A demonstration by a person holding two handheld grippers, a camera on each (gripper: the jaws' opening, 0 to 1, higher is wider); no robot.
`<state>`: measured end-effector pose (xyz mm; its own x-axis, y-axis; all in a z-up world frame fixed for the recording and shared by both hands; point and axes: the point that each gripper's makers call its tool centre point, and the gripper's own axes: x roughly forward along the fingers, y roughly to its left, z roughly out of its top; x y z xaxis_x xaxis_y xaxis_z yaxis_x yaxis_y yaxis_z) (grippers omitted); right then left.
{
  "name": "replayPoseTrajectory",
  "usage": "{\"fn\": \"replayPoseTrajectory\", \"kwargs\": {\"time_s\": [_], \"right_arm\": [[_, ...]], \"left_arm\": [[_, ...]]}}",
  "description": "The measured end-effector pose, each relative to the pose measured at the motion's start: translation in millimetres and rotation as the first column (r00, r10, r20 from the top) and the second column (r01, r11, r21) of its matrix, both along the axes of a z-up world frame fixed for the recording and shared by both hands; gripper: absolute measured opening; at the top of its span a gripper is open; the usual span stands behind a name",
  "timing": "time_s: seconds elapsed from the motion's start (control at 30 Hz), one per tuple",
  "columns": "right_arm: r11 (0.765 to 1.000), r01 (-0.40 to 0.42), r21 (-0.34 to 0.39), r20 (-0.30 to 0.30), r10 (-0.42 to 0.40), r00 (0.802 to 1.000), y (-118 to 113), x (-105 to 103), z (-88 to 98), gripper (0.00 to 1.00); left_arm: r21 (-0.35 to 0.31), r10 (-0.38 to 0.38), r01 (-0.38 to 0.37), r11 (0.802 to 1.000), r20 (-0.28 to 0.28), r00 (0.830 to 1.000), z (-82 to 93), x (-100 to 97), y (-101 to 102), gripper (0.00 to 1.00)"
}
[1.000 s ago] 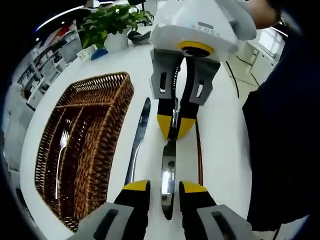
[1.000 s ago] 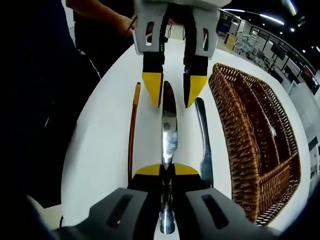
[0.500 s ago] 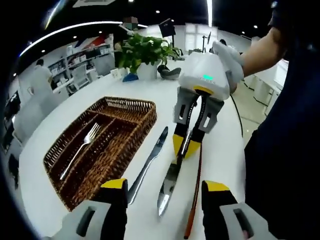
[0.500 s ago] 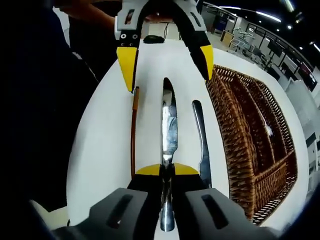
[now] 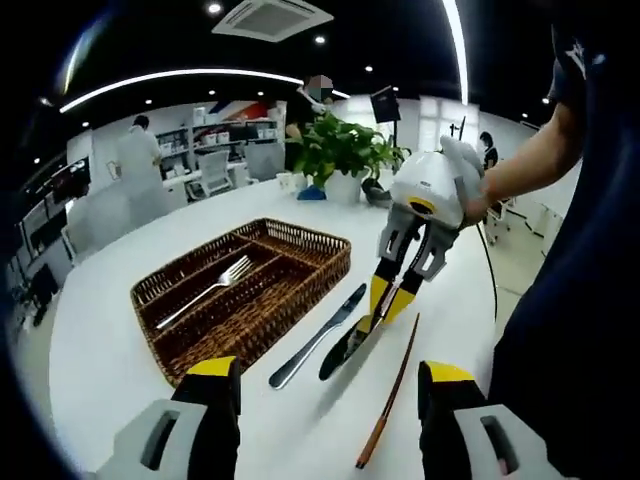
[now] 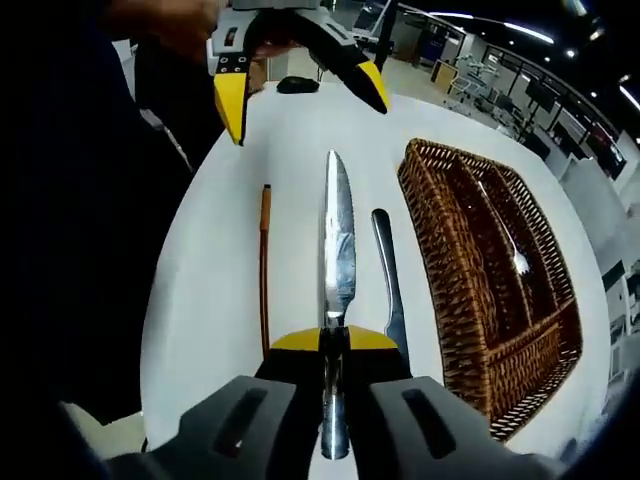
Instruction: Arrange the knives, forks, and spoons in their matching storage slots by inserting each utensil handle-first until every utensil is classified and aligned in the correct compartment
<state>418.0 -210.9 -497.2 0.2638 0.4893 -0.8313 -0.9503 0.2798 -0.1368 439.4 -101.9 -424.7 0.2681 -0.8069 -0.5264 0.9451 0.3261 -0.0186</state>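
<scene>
Left gripper view: the left gripper [image 5: 325, 385] stands wide open with nothing between its yellow-tipped jaws, hovering above the white table [image 5: 110, 345]. Ahead, the right gripper [image 5: 390, 300] is clamped on a serrated knife [image 5: 342, 350], which angles down with its tip towards the camera and appears lifted off the tabletop. Just beside it on the table lies a second knife [image 5: 315, 340], and on the other side a thin brown chopstick [image 5: 390, 392]. The wicker cutlery basket [image 5: 300, 285] sits further left, a fork [image 5: 205, 290] lying lengthwise in one of its slots. A potted plant [image 5: 345, 155] stands behind at the table's far edge.

Right gripper view: the right gripper [image 6: 335, 340] is closed tight on the serrated knife [image 6: 338, 235], blade pointing away. The second knife [image 6: 385, 275] lies just right of it, the chopstick [image 6: 264, 270] to the left. The basket [image 6: 430, 255] lies at right with the fork [image 6: 510, 250] inside. The left gripper [image 6: 300, 85] hangs spread open beyond the knife tip, holding nothing.
</scene>
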Motion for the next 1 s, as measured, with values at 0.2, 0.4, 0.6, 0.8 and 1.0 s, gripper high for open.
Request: {"fn": "replayPoseTrajectory", "kwargs": {"time_s": [0.2, 0.4, 0.6, 0.8, 1.0], "right_arm": [[1.0, 0.007, 0.0, 0.018, -0.007, 1.0, -1, 4, 11.8, 0.03], [1.0, -0.005, 0.007, 0.049, 0.004, 0.999, 4, 11, 31.5, 0.03], [1.0, -0.01, 0.007, 0.077, 0.009, 0.997, 6, 24, 45.8, 0.03], [1.0, -0.017, -0.013, 0.096, 0.018, 0.995, 6, 39, 55.4, 0.03], [0.999, -0.034, -0.028, 0.112, 0.037, 0.993, 9, 58, 65.4, 0.03]], "left_arm": [[0.002, 0.025, -0.025, 1.0, -0.02, 0.999, -2.8, -1.1, 7, 0.83], [-0.009, 0.05, -0.05, 0.999, -0.03, 0.998, 0.0, -0.3, 10, 0.91], [-0.012, 0.076, -0.076, 0.997, -0.041, 0.996, -0.3, 0.4, 13, 0.98], [-0.015, 0.097, -0.098, 0.995, -0.043, 0.994, -0.7, -0.6, 22, 1.0], [-0.011, 0.116, -0.117, 0.993, -0.041, 0.992, -1.2, -1.4, 29, 1.0]]}}
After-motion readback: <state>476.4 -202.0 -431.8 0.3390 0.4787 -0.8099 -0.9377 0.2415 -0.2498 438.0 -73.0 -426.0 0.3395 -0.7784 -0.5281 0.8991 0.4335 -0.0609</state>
